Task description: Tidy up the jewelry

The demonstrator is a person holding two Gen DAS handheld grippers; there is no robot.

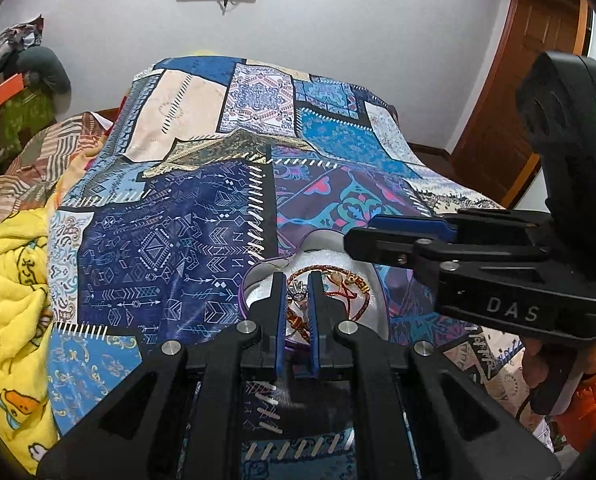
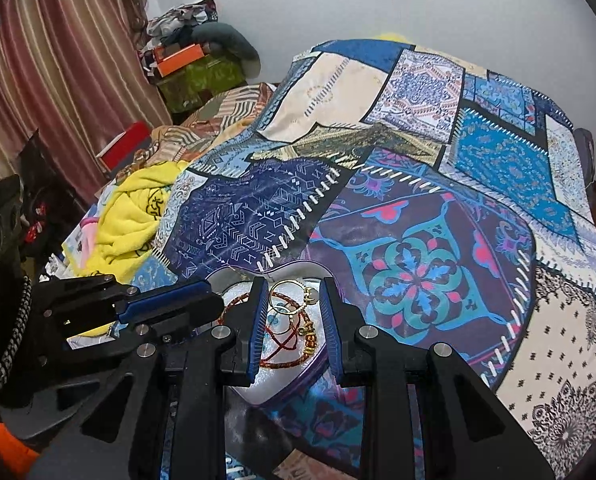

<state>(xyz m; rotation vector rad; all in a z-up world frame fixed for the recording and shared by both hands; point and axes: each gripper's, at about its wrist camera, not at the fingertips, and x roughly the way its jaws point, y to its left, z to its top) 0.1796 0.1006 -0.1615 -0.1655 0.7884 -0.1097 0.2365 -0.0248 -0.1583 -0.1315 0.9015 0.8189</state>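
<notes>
Low at center frame, both grippers hover over the heart-shaped box of jewelry: left gripper narrowly parted, right gripper spread wide.

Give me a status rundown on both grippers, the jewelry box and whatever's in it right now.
left gripper: jaws narrowly apart, over the box, not visibly clamped on anything.
right gripper: open, jaws wide apart, straddling the jewelry.
heart-shaped box: open, no lid on it, resting on the patchwork bedspread.
red braided bracelet: lying loose in the box.
gold ring: lying in the box between the right jaws, ungripped.
</notes>
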